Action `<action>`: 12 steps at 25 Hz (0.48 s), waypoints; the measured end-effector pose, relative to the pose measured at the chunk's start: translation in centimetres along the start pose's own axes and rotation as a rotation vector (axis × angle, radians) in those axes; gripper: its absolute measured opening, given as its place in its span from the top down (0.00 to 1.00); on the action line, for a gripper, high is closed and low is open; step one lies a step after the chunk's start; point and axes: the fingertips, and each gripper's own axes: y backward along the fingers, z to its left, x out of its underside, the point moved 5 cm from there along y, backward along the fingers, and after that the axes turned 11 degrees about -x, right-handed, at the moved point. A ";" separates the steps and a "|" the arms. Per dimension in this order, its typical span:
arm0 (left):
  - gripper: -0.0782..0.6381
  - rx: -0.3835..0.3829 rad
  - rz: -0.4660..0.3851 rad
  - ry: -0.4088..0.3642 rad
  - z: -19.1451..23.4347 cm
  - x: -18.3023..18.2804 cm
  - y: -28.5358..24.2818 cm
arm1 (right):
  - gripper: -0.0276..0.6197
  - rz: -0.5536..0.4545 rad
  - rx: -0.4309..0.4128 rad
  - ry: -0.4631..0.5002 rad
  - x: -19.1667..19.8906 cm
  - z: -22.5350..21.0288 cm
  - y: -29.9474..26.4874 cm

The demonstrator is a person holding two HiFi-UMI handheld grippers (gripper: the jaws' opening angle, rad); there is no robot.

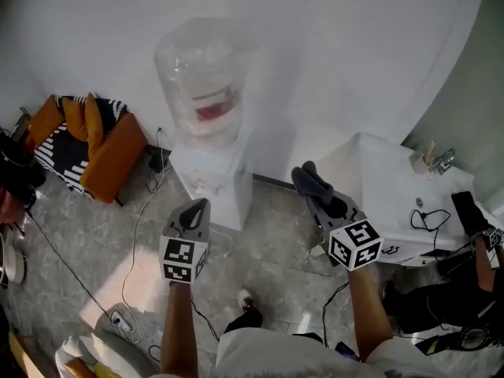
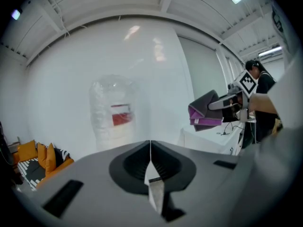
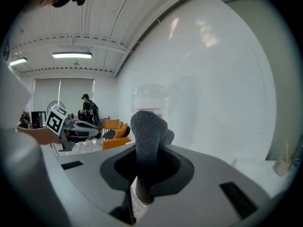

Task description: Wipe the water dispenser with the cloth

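Water dispenser [image 1: 213, 186] stands at the white wall in front of you, and the red label on its bottle [image 1: 206, 77] is too blurry to read. Your right gripper [image 1: 316, 198] is clamped on the grey cloth [image 1: 310, 179], off to the dispenser's right and clear of it. Your left gripper [image 1: 200, 205] has its jaws pressed together on nothing.

The left tongs [image 2: 150, 150] have both jaws closed flush against each other with nothing between them, and they point at the water dispenser [image 2: 116, 115], which stands against the white wall. To the right, the right tongs [image 2: 216, 106] grip a folded grey and purple cloth [image 2: 203, 115] above a white desk [image 2: 208, 138]. An orange sofa [image 2: 40, 157] stands at lower left.
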 end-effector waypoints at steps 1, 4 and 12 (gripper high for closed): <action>0.87 0.007 0.006 0.004 0.5 0.2 -1.1 | 0.86 0.000 0.002 -0.005 -0.1 -0.6 -1.1; 0.87 0.025 0.028 0.018 1.5 0.7 -3.9 | 0.86 0.002 0.012 -0.028 -0.2 -2.2 -3.9; 0.87 0.028 0.087 0.087 2.5 2.3 -10.5 | 0.86 0.047 0.002 -0.083 1.0 -8.4 -10.7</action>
